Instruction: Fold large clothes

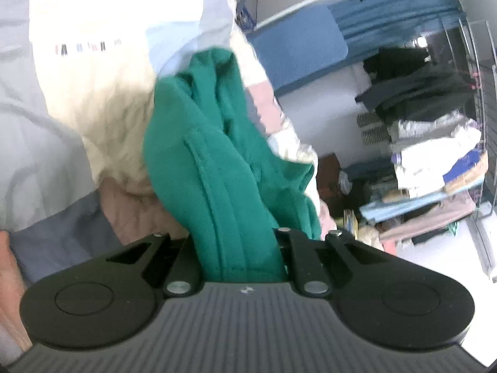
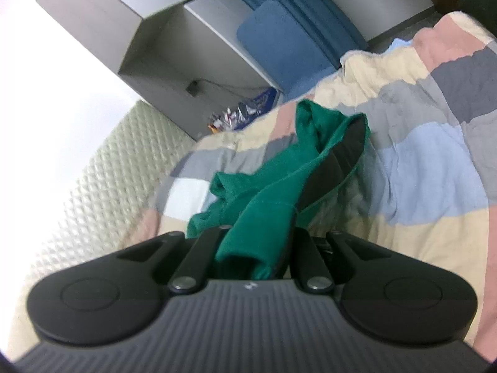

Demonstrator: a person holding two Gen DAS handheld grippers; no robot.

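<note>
A green garment (image 1: 192, 161) is bunched up and hangs from my left gripper (image 1: 236, 192), which is shut on it. The cloth covers both fingers, so their tips are hidden. In the right wrist view the same green garment (image 2: 264, 217) is clamped in my right gripper (image 2: 332, 136), also shut. One dark finger (image 2: 338, 158) shows along the fabric's right side and the other is wrapped in cloth. The garment is lifted above a patchwork quilt (image 2: 419, 155) of cream, pink, grey and blue squares.
The quilt (image 1: 93, 108) spreads over a bed. A blue cushion (image 2: 279, 40) and a grey cabinet (image 2: 108, 15) stand beyond it. A padded pale wall panel (image 2: 108, 171) runs at the left. A rack with piled clothes (image 1: 428, 155) stands at the right.
</note>
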